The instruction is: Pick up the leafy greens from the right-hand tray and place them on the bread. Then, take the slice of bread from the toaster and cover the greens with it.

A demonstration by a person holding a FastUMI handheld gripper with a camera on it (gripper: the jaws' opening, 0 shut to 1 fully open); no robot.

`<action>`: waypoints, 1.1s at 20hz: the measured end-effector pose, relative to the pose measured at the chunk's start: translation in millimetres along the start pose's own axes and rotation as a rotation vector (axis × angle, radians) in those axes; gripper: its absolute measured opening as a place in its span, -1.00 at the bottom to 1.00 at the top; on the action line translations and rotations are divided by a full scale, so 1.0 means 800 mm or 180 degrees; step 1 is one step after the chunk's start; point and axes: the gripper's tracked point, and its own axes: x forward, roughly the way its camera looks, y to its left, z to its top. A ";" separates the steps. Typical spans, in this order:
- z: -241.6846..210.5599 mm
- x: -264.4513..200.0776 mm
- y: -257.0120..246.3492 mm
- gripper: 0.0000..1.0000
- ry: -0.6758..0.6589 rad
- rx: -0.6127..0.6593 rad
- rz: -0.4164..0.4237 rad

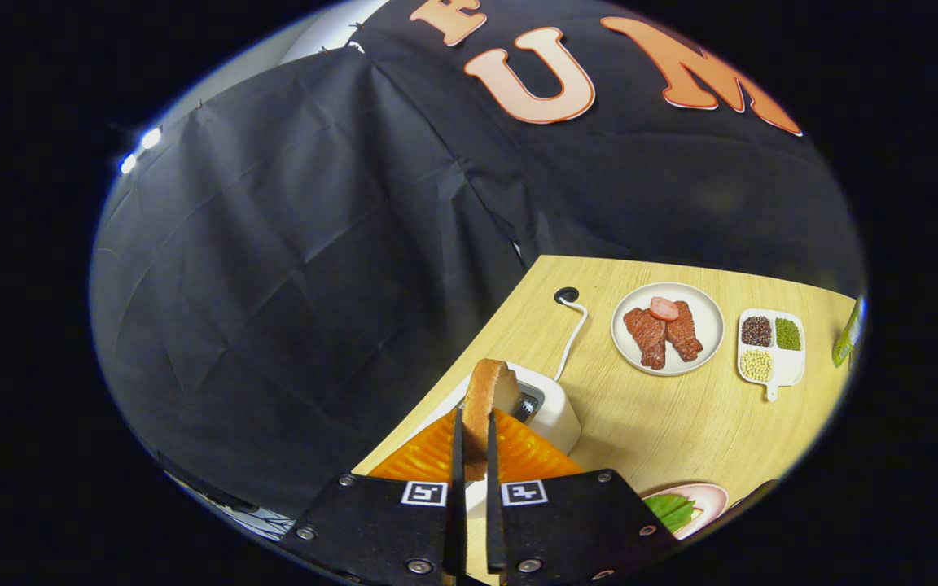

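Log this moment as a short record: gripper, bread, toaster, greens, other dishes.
hand-held gripper: orange fingers shut on the bread slice
bread slice: upright between the fingers, above the toaster
toaster: white, just beyond the fingers, cord running to a table hole
greens: on a pink plate beside the gripper
meat plate: white, farther along the table
bean tray: three compartments, next to the meat plate

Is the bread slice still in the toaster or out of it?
Mostly out. The bread slice stands on edge, pinched between the gripper's orange fingers above the white toaster; whether its lower edge has cleared the slot cannot be told.
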 end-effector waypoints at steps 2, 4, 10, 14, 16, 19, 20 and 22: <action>0.006 -0.019 -0.006 -0.80 -0.0146 -0.0010 0.0021; 0.016 -0.043 -0.011 -0.81 -0.0303 -0.0039 -0.0009; -0.012 -0.085 -0.045 -0.80 -0.0438 0.0003 -0.0085; -0.052 -0.094 -0.078 -0.80 -0.0361 0.0118 -0.0160; -0.067 -0.096 -0.097 -0.80 -0.0346 0.0204 -0.0205; -0.094 -0.108 -0.120 -0.80 -0.0353 0.0282 -0.0237; -0.103 -0.111 -0.128 -0.81 -0.0334 0.0313 -0.0251; -0.118 -0.119 -0.142 -0.80 -0.0317 0.0355 -0.0290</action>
